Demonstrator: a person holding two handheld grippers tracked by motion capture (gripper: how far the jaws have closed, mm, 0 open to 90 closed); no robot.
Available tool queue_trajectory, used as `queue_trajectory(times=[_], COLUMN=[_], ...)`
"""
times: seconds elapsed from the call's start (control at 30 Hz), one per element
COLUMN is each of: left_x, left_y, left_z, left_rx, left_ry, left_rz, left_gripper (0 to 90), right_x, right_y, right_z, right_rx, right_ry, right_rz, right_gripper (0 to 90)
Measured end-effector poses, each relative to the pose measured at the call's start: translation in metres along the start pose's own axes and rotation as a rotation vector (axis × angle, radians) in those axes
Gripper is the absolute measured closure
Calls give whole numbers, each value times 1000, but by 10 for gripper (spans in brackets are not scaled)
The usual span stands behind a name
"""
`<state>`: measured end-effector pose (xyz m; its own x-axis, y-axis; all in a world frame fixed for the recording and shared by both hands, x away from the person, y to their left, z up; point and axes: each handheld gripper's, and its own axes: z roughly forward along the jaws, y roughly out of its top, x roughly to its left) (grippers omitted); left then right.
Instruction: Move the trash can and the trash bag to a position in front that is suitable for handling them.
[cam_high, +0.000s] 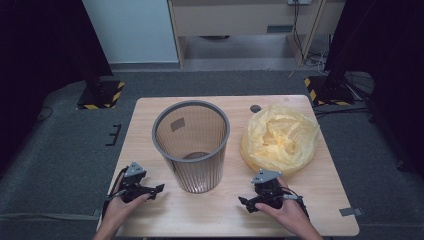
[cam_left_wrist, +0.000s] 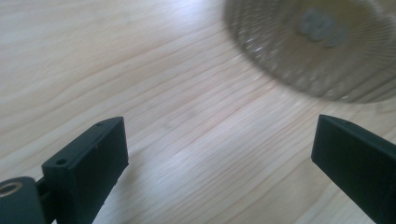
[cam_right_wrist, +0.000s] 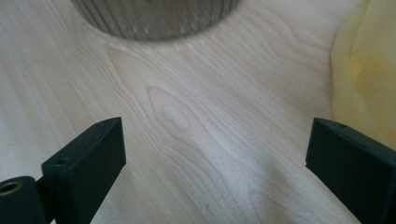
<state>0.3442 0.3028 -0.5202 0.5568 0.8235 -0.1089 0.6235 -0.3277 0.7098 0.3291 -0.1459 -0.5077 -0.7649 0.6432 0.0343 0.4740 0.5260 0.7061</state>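
One bin (cam_high: 191, 145) mid-table (cam_high: 150, 220), unlabelled; one yellow bag (cam_high: 280, 138) just right of it. Two tools: left tool (cam_high: 159, 189) and right tool (cam_high: 243, 202) both gaping, empty, flanking bin's base.

The worktop (cam_high: 225, 210) was a pale wooden board with visible grain and a small dark round hole (cam_high: 255, 108) near its far edge. A grey ribbed wastebasket (cam_high: 192, 145) stood upright on it, left of the middle. A crumpled yellow plastic bag (cam_high: 280, 137) lay on the board to the right, near the wastebasket but apart from it. A strip of grey tape (cam_high: 349, 211) stuck to the near right corner.
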Motion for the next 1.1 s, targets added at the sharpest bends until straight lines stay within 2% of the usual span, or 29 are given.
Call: queue_trajectory(times=[0.23, 0.3, 0.37, 0.43, 0.73, 0.8, 0.9, 1.1], left_x=[5, 5, 6, 6, 4, 3, 4, 4], left_y=[-6, -6, -6, -7, -9, -9, -9, -10], left_z=[6, 6, 6, 7, 10, 10, 10, 11], left_rx=[34, 33, 30, 28, 30, 34, 33, 30], left_ry=[17, 16, 20, 22, 48, 54, 53, 54], left_rz=[-2, -3, 7, 16, 80, 97, 98, 99], left_gripper=[29, 29, 28, 25, 4, 0, 0, 0], right_x=[6, 4, -1, -8, -48, -59, -74, -100], right_y=[22, 27, 32, 37, 64, 68, 72, 79], right_z=[-23, -30, -37, -44, -75, -78, -79, -78], right_rx=[-51, -56, -60, -68, -122, -121, -120, -111], right_ry=[43, 59, 45, 25, -83, -104, -127, -164], right_rz=[-24, -23, -16, -11, 72, 90, 122, 147], right_gripper=[48, 52, 70, 79, 150, 167, 182, 204])
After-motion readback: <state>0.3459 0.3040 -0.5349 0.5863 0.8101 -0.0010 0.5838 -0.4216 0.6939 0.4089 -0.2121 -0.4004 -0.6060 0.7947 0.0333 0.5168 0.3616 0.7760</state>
